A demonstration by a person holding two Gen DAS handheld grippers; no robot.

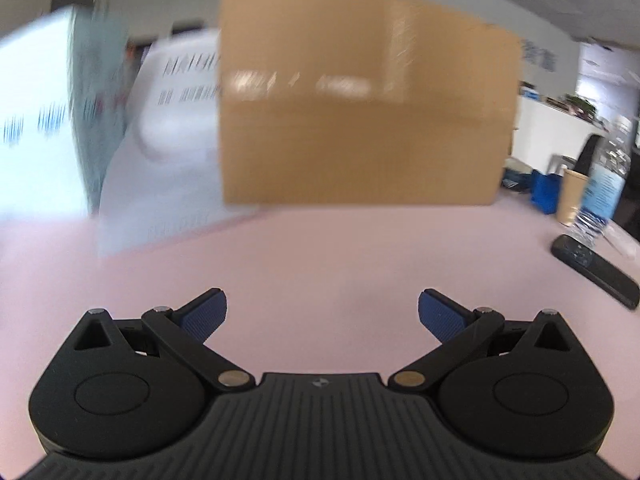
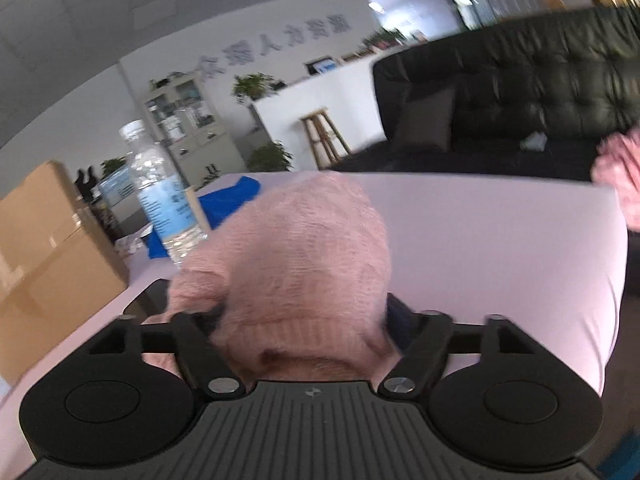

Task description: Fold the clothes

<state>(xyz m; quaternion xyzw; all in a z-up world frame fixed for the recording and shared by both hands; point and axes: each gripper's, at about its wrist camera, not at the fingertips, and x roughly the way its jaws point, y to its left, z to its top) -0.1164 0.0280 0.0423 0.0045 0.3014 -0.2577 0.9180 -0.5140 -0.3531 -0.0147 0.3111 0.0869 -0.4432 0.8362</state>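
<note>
The pink knitted garment [image 2: 288, 276] shows only in the right wrist view. It sits bunched in a heap between the arms of the right gripper [image 2: 308, 320], its ribbed edge nearest the camera, and it covers most of both fingers. The arms stand wide apart, and only a dark blue edge of one pad shows past the wool, so whether the pads still press on the knit cannot be told. More pink knit [image 2: 620, 184] shows at the far right edge of that view, well apart from the heap.

The left wrist view shows no garment at all. There the left gripper [image 1: 322, 312] hangs over bare pink table [image 1: 320, 256] with its blue pads [image 1: 204, 316] spread wide and nothing between them.

The cardboard box [image 1: 360, 120] stands on the table in both views; its flaps look taped shut, and what it holds cannot be seen. Only the left view shows the blurred white packages with barcodes [image 1: 168, 152] just left of the box, and the paper cup [image 1: 572, 196] and black remote [image 1: 596, 276] to the right of the box. The water bottle [image 2: 160, 200] stands right of the box in both views, capped, and the water level cannot be read. A blue cloth [image 2: 228, 204] lies behind the bottle. Only the right view shows the black sofa [image 2: 520, 92] beyond the table, far from the box.
</note>
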